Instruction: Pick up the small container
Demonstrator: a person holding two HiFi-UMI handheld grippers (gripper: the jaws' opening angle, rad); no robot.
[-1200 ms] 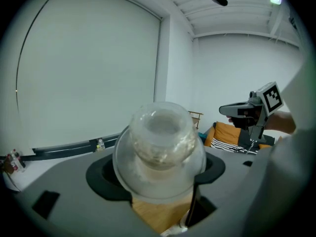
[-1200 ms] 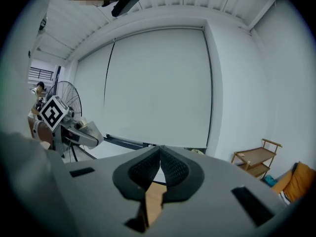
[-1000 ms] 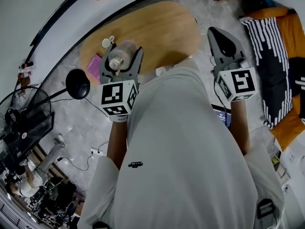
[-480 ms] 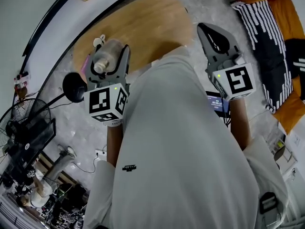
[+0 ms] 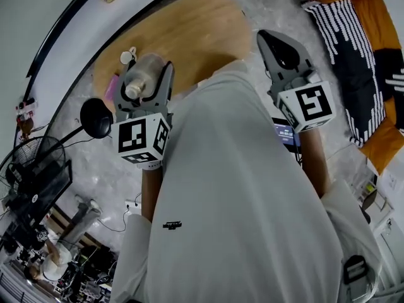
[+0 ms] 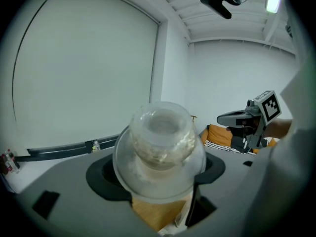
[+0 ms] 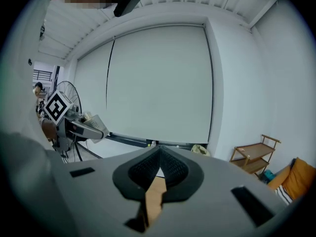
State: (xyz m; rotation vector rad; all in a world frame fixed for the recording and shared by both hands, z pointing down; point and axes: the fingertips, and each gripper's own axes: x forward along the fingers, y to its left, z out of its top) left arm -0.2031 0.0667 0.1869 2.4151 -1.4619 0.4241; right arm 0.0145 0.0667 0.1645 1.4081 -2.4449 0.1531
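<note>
Centrally, the person's grey shirt [image 5: 240,194] fills the middle and lower part of the head view, with a forearm running up each side to a gripper. An oval wooden table [image 5: 189,30] occupies the upper centre of the frame, on a pale mottled floor. A black-and-white striped cushion [image 5: 353,49] with orange fabric beside it lies at the upper right. A wire-guard fan [image 5: 31,163] stands at the lower left, and a black round lamp head [image 5: 96,117] sits just above it at the left edge. The left gripper [image 5: 148,74], left of centre, is clamped on the small container [image 5: 136,84], a clear jar seen over the table's lower-left edge. In the left gripper view the container [image 6: 160,142] sits between both dark jaws, the white wall behind it and a strip of wood showing below. The right gripper [image 5: 265,40], right of centre, has its jaws pressed together with nothing between them, as the right gripper view confirms [image 7: 159,154]. A small white cup [image 5: 128,56] and a pink item [image 5: 112,84] rest at the table's left end
</note>
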